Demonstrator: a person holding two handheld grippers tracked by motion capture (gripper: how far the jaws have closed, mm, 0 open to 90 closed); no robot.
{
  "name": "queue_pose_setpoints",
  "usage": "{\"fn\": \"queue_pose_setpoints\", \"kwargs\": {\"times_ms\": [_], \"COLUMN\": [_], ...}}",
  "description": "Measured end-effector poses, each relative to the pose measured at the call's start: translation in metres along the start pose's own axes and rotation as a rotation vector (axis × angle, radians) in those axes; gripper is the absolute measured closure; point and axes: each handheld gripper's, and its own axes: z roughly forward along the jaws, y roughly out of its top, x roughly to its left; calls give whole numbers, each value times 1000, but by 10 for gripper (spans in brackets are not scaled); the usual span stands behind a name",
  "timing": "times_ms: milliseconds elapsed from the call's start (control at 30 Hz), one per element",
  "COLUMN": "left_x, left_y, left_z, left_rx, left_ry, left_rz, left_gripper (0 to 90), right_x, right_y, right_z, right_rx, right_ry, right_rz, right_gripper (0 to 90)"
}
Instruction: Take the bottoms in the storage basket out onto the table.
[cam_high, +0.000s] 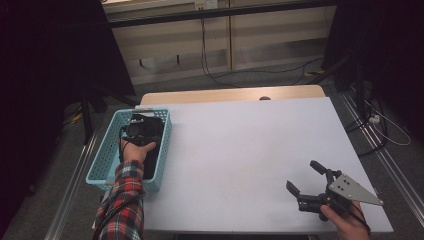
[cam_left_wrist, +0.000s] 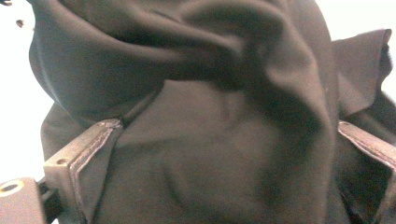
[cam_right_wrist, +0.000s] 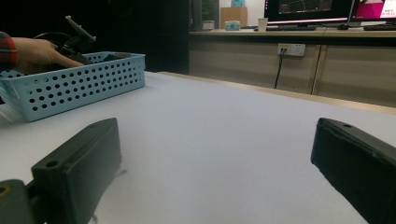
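**Mia:** Where is the black cloth right now?

**Dad:** It sits inside the blue basket, at the left side of the white counter. From above you can see it as a dark bundle in there.

**Mia:** And the left gripper?

**Dad:** It is down in the basket, right on the cloth. In the left gripper view, the cloth bulges up between the two jaws, and the jaws stand apart on each side of it. I cannot tell if they are squeezing it yet or just pushed into it.

**Mia:** What about the right gripper?

**Dad:** It rests low near the right corner of the counter, far from the basket. Its jaws are spread wide with nothing between them.

**Mia:** So what is the job now?

**Dad:** I think it is to grab the cloth and take it out of the basket.

**Mia:** How do you do that well?

**Dad:** Pinch a thick fold, not just a thin edge. Cloth is soft and floppy, so a small bite could slip out.

**Mia:** Then pull fast?

**Dad:** No, lift straight up and slow. The basket is light. If the cloth catches on the wall with the holes, the basket may come up too, or tip.

**Mia:** Could the other gripper help?

**Dad:** Yes. It is free, so it could hold the basket rim down.
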Motion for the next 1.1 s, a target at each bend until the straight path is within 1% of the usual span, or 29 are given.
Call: {"fn": "queue_pose_setpoints", "kwargs": {"times_ms": [67,167,200,233,267,333,400,433,467,533,567,600,667,700,767,900,1000,1033,1067,1100], "left_x": [0,1,1,2,2,2,2,2,1,0,-1,-2,-4,-4,-5,-3,-2,-1,-1,0], "left_y": [0,-2,-2,-2,-2,-1,-1,0,0,1,1,1,2,3,3,2,1,1,1,1], "left_z": [0,2,2,1,2,1,-2,-3,-4,-6,-7,-8,-9,-10,-10,-12,-13,-13,-14,-15], "left_rx": [21,32,29,42,29,35,46,55,55,69,78,81,94,110,115,108,97,97,92,94], "left_ry": [7,28,27,23,20,7,-1,-1,-5,-9,-4,-4,-8,-11,-16,-37,-42,-49,-61,-78], "left_rz": [10,14,0,13,-2,11,18,28,19,23,28,24,13,16,-2,-35,-38,-42,-55,-59], "left_gripper": [57,83,86,98,115,158,236,319,374,467,523,578,662,698,744,776,784,786,787,787], "right_x": [0,0,0,0,0,0,0,0,0,0,0,0,0,0,1,1,0,0,0,0], "right_y": [0,0,0,0,0,0,0,0,0,0,0,0,0,0,0,0,0,0,0,0], "right_z": [0,0,0,0,0,0,0,0,0,0,0,0,0,0,0,0,0,0,0,0], "right_rx": [1,1,1,3,4,3,3,3,3,4,4,5,7,6,5,4,2,2,3,4], "right_ry": [-2,-1,0,1,2,4,4,3,3,3,4,6,9,9,10,8,7,7,7,7], "right_rz": [2,2,1,1,2,-2,-1,0,1,1,1,0,-3,-4,-1,-1,0,0,0,0], "right_gripper": [11,11,11,11,11,11,11,11,11,11,11,11,11,11,11,11,11,11,11,11]}}
